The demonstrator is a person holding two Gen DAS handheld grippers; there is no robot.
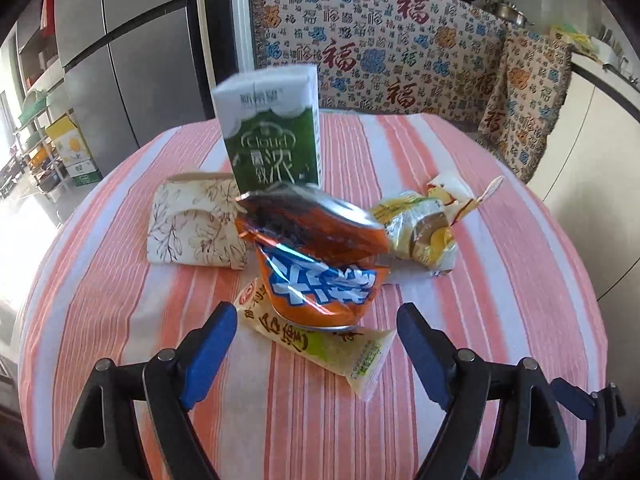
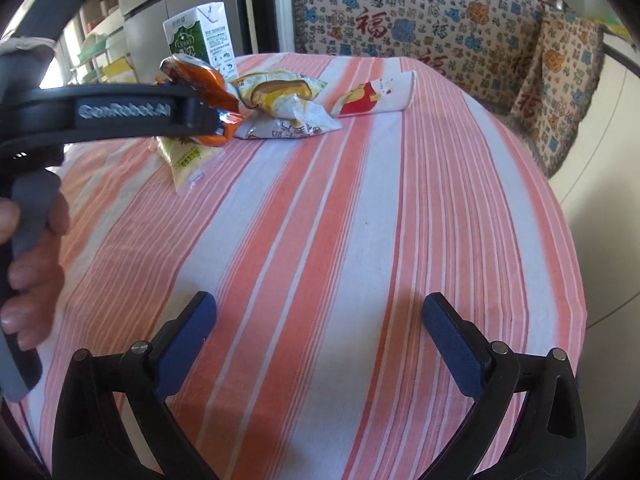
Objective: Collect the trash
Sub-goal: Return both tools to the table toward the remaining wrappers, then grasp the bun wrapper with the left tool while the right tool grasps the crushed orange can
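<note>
1. Nearest the left wrist camera, the left tongs [image 1: 316, 320] stand released, blue pads spread with nothing pressed between them. Just ahead lies the trash pile on the striped tabletop [image 1: 500, 320]: a yellow-green sachet [image 1: 340, 350] flat under a crumpled orange snack bag [image 1: 316, 256], a yellow pastry wrapper [image 1: 420, 232] to its right, a floral pouch [image 1: 196, 226] to its left, and a green milk carton [image 1: 272, 128] upright behind.
2. Judged from this view, the orange bag is puffed and slick; pads closing on its foil edge could slip off or drag the sachet along. A push forward might tip the carton standing just behind.
3. Nearest the right wrist camera, the right tongs [image 2: 320, 340] are fully released over bare striped cloth, well apart from any trash. A hand [image 2: 36, 272] grips the left tool's handle at the left edge.
4. Farther off lies a cone wrapper with a cartoon bear [image 2: 376, 96], beside the pastry wrapper [image 2: 280, 104]. Both tools reaching for the pile at once risk colliding.
</note>
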